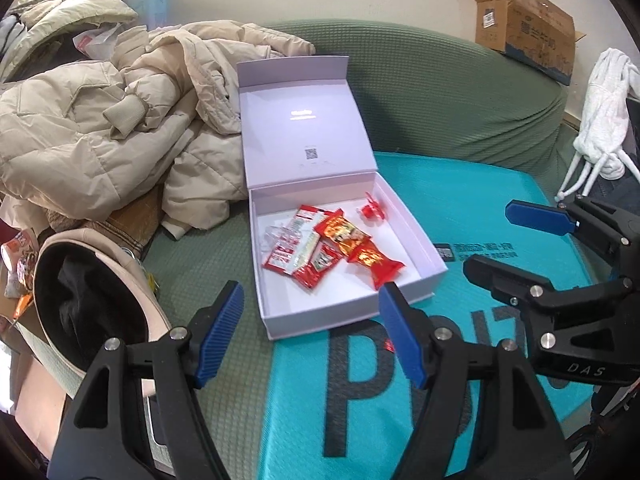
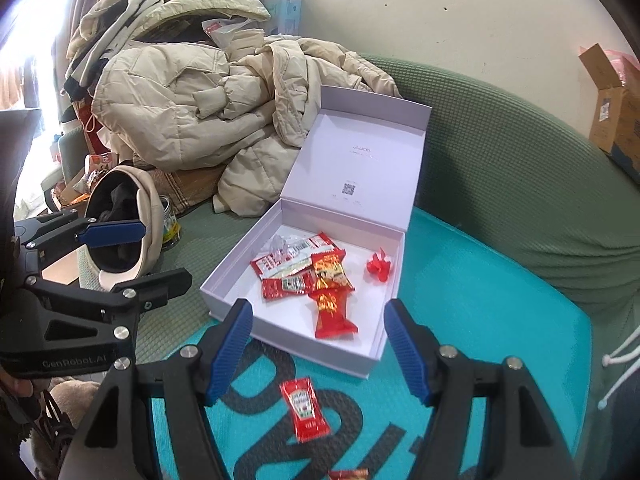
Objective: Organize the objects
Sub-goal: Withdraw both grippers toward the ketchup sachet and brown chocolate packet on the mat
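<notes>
An open white box [image 1: 416,240] [image 2: 224,280] sits on a teal mat [image 1: 500,208] [image 2: 480,320], lid upright. Inside lie red sauce packets [image 1: 316,268] [image 2: 286,286], a red-gold snack pack [image 1: 360,252] [image 2: 330,292], a small red candy [image 1: 370,210] [image 2: 379,265] and a clear wrapper [image 1: 276,236]. A ketchup packet [image 2: 305,409] lies on the mat in front of the box, between my right gripper's fingers; another packet edge [image 2: 348,474] shows at the bottom. My left gripper [image 1: 310,334] is open and empty before the box. My right gripper [image 2: 320,346] is open and empty; it also shows in the left wrist view [image 1: 504,240].
A beige puffer jacket [image 1: 100,128] [image 2: 192,120] is heaped left of the box on the green sofa [image 1: 440,100] [image 2: 520,180]. A beige helmet-like bag [image 1: 80,300] [image 2: 128,216] lies at left. A cardboard box [image 1: 524,24] stands at the back right, white cloth [image 1: 604,112] beside it.
</notes>
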`<act>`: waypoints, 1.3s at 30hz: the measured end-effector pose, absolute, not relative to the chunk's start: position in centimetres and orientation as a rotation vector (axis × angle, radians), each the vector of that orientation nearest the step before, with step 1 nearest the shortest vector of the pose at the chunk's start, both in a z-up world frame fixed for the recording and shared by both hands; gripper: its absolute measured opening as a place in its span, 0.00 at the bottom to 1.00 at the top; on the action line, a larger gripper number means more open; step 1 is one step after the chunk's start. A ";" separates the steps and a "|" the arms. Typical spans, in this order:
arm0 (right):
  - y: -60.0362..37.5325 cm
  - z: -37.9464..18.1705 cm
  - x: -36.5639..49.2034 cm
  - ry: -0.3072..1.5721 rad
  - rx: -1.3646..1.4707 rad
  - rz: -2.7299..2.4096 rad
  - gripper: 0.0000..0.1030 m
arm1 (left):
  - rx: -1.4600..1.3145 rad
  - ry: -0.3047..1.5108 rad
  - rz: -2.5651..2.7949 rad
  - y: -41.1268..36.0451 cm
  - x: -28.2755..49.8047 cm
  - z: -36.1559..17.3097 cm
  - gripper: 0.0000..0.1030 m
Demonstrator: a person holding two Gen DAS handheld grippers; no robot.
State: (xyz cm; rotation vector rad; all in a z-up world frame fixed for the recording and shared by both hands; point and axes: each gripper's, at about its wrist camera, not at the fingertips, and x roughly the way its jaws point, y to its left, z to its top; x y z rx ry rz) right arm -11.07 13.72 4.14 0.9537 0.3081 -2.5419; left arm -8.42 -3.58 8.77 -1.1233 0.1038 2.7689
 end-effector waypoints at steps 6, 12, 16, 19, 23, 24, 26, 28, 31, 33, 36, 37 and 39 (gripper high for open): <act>15.3 4.0 -8.6 0.304 0.959 -2.545 0.67 | -1.110 0.121 2.762 -2.0 -6.3 8.7 0.67; 17.4 3.1 -6.5 0.279 0.994 -2.539 0.67 | -1.142 0.123 2.715 -0.2 -4.5 7.7 0.67; 18.7 2.4 -5.2 0.268 1.012 -2.539 0.67 | -1.157 0.137 2.698 0.9 -3.6 7.1 0.67; 19.6 1.8 -4.5 0.249 1.022 -2.543 0.68 | -1.169 0.148 2.682 1.8 -3.1 6.5 0.67; 20.6 0.8 -3.9 0.230 1.041 -2.542 0.69 | -1.188 0.165 2.661 2.7 -2.6 5.5 0.67; 20.8 0.5 -3.8 0.227 1.044 -2.540 0.69 | -1.194 0.168 2.653 2.9 -2.6 5.1 0.68; 21.2 -0.3 -3.6 0.222 1.059 -2.531 0.69 | -1.210 0.164 2.641 3.2 -2.5 4.2 0.68; 21.4 -1.1 -3.6 0.220 1.080 -2.520 0.69 | -1.222 0.155 2.632 3.4 -2.5 3.5 0.68; 21.8 -2.3 -3.7 0.218 1.109 -2.505 0.69 | -1.238 0.140 2.624 3.8 -2.6 2.4 0.68; 22.0 -3.0 -3.7 0.217 1.121 -2.503 0.69 | -1.250 0.133 2.611 4.1 -2.6 1.6 0.68; 22.4 -4.1 -4.0 0.202 1.146 -2.486 0.69 | -1.265 0.132 2.585 4.5 -2.9 0.8 0.68; 22.5 -4.7 -4.2 0.200 1.164 -2.476 0.69 | -1.267 0.127 2.571 4.8 -3.0 0.5 0.68; 22.5 -5.4 -4.4 0.209 1.189 -2.466 0.69 | -1.271 0.126 2.567 5.2 -3.2 0.0 0.68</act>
